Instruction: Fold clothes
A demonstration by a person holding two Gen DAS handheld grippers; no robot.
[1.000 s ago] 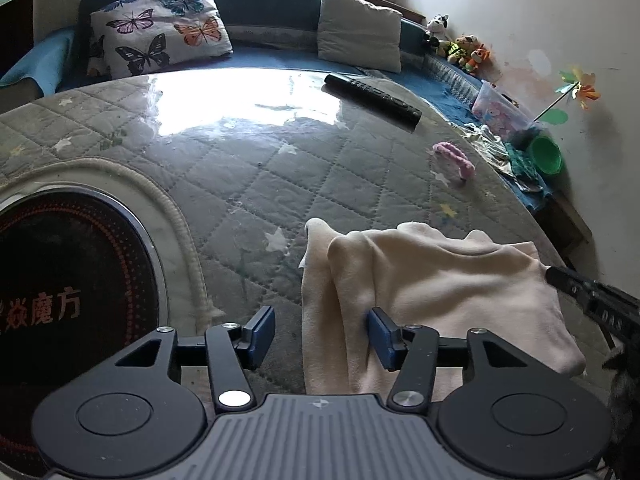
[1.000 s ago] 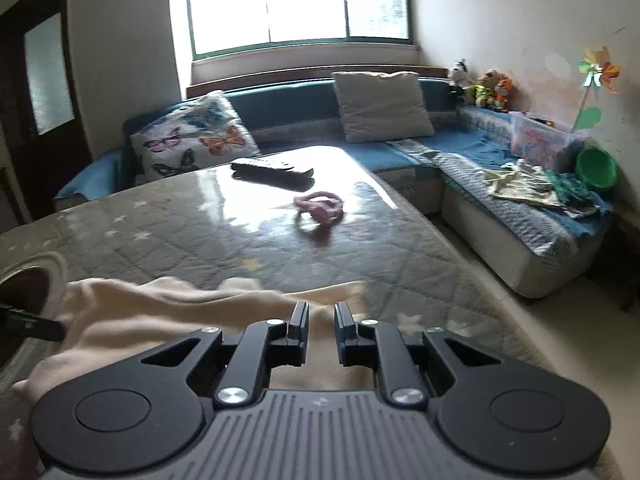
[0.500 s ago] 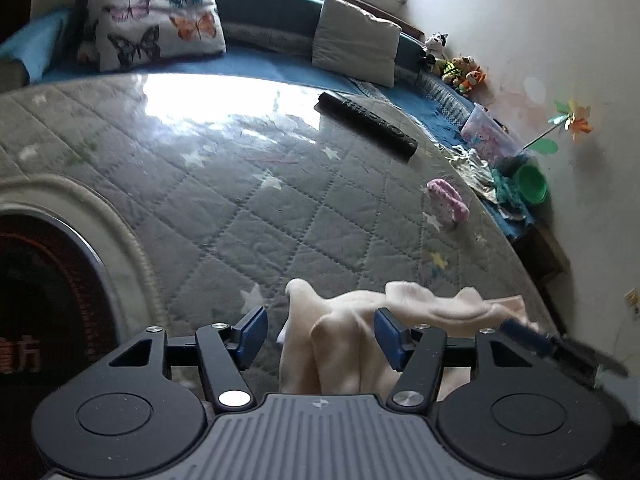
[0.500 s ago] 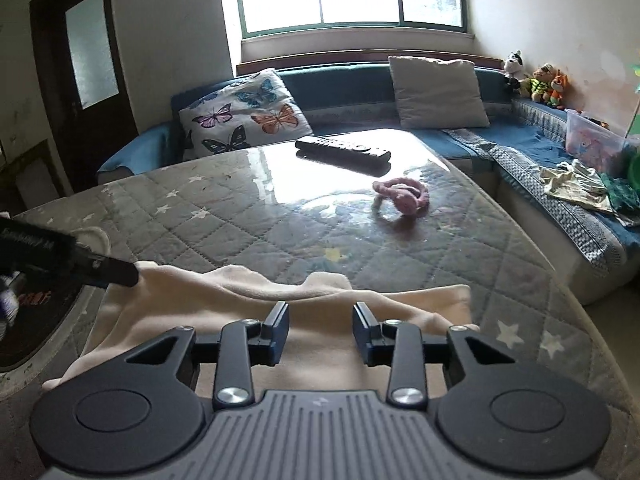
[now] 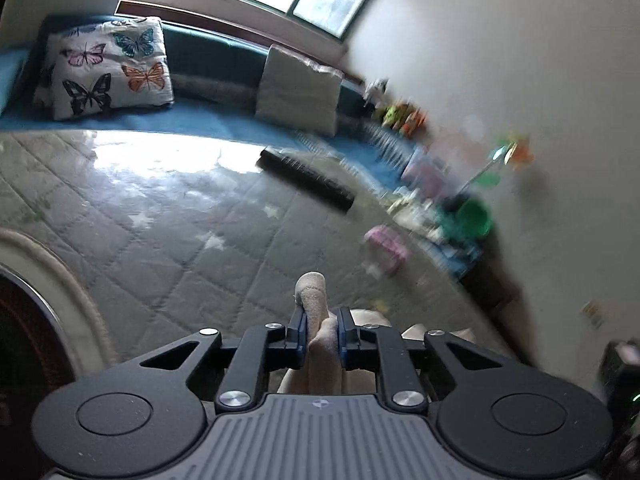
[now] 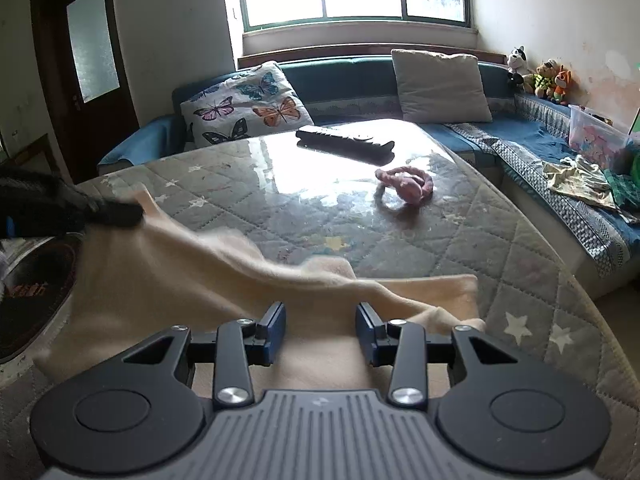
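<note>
The cloth (image 6: 168, 276) is a soft, cream-colored piece of clothing. It looks fuzzy and thick, a bit like fleece. It lies on the near part of a gray quilted table cover (image 6: 460, 240) with little stars on it. Most of it is spread flat, with some folds and bumps along its far edge.

The cloth is longer from side to side than from front to back. In the right wrist view its long way runs from the left to the right. Its left end is pulled up off the table and slopes up toward the far left. Its right end lies flat near the table's right edge.

The left gripper (image 5: 322, 334) has just been closing its jaws, and now they squeeze a bunched-up bit of the cloth. A small roll of it sticks up past the blue pads. In the right wrist view this gripper shows as a dark, blurry shape at the lifted left corner.

The right gripper (image 6: 321, 330) has just been opening its jaws a little more. They stand apart over the near part of the cloth, and the pads do not pinch it.

Farther back on the table lie a black remote (image 6: 346, 144) and a pink thing (image 6: 406, 186), well apart from the cloth.
</note>
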